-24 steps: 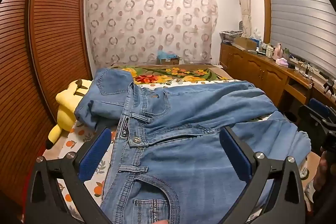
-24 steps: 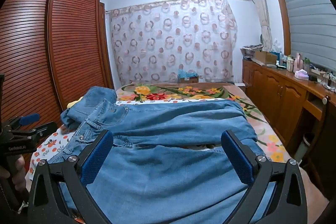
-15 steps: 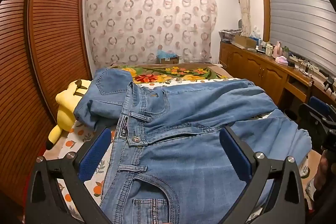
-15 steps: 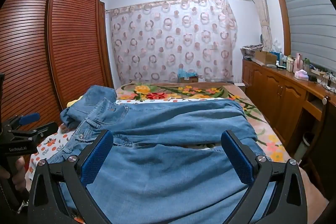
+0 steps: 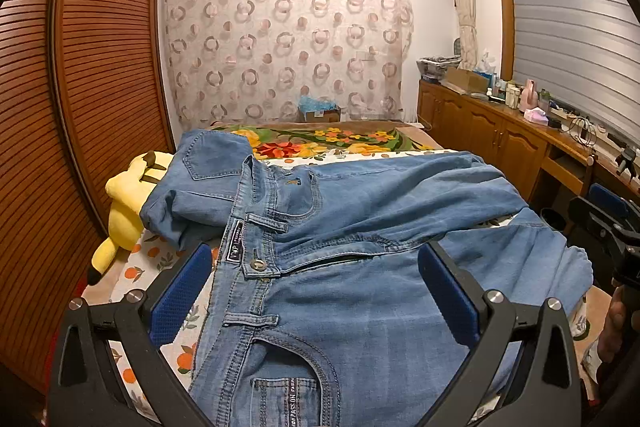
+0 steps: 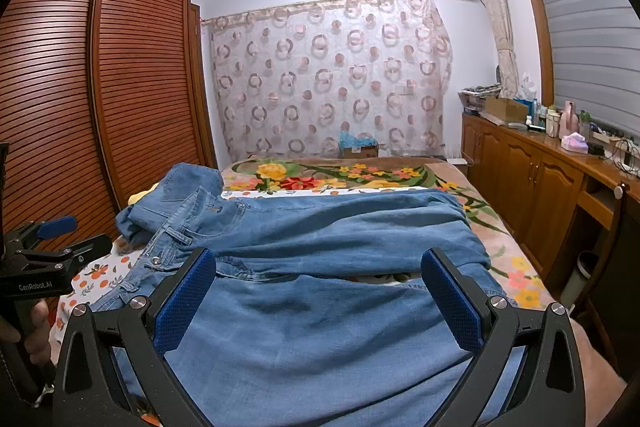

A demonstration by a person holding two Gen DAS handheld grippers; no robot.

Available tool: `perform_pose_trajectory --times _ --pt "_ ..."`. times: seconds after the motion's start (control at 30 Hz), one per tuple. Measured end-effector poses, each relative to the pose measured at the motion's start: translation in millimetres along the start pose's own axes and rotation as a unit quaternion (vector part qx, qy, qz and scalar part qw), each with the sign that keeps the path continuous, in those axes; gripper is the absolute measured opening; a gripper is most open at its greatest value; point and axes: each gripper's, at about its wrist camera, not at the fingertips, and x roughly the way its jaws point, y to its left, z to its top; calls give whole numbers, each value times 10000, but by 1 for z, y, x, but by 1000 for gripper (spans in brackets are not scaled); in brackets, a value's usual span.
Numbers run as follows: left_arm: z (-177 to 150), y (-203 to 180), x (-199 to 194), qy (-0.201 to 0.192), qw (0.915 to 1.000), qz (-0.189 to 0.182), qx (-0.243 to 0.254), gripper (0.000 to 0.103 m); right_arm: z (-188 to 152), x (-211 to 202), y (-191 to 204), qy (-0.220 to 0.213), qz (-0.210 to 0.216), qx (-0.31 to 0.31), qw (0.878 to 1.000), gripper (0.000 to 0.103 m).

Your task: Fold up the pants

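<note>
One pair of jeans [image 5: 360,267], one yellow plush toy [image 5: 124,211], two grippers [image 5: 316,287].

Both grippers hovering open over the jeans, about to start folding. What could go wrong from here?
1. The jeans lie beside a crumpled second denim garment; the left gripper might catch both.
2. The far leg is wrinkled, so folding now may trap creases.
3. The right gripper might pinch only one layer.

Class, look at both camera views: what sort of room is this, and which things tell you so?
Most likely a home bedroom: jeans lie on a bed with floral bedding, beside a slatted wooden wardrobe, with a curtain behind.
</note>
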Motion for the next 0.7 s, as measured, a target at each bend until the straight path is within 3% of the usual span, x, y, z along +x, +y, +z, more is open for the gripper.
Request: perform_pose_trajectory --times 0.7 --pt "0 0 0 -2 10000 11 27 103 0 -3 2 -18 1 -13 10000 102"
